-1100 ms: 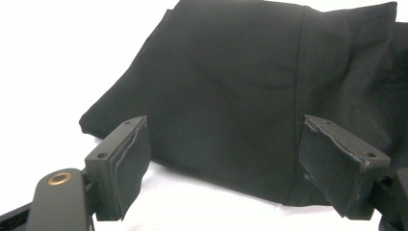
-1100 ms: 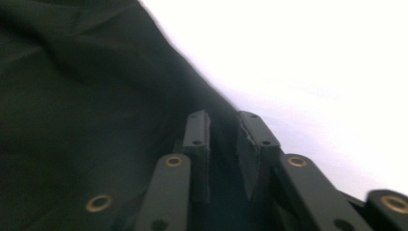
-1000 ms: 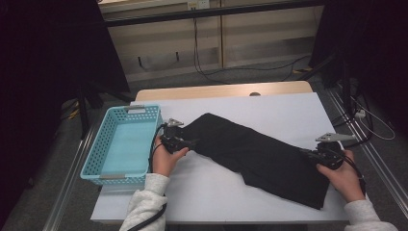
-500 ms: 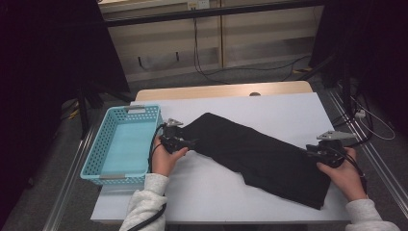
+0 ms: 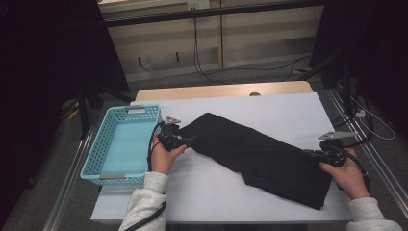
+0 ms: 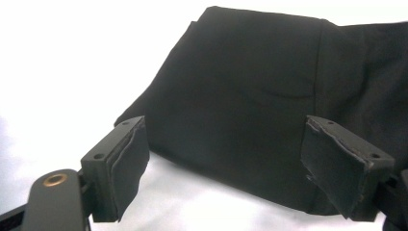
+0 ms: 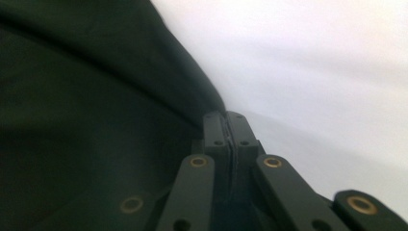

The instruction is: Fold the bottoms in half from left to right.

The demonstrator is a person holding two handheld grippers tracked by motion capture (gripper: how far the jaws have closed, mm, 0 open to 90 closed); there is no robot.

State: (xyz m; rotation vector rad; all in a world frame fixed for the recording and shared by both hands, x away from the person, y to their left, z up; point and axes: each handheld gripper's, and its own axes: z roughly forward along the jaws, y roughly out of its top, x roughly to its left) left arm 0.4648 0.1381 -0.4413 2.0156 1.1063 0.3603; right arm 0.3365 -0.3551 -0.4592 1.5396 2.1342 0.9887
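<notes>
The black cloth (image 5: 260,159) lies across the table (image 5: 288,106), from 10 to 4 o'clock. The left gripper (image 6: 231,168) is spread at its end. The right gripper (image 7: 227,126) has just closed tight at the cloth's edge; whether it pinches fabric is hidden.

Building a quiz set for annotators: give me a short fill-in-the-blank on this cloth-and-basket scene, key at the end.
1. The black garment lies on the ____ table.
2. The light blue basket beside the left gripper holds ____.
3. The left gripper's fingers stand ____, with the garment's edge between them.
4. The right gripper is ____ at the garment's edge.

Missing words: white; nothing; open; shut
</notes>
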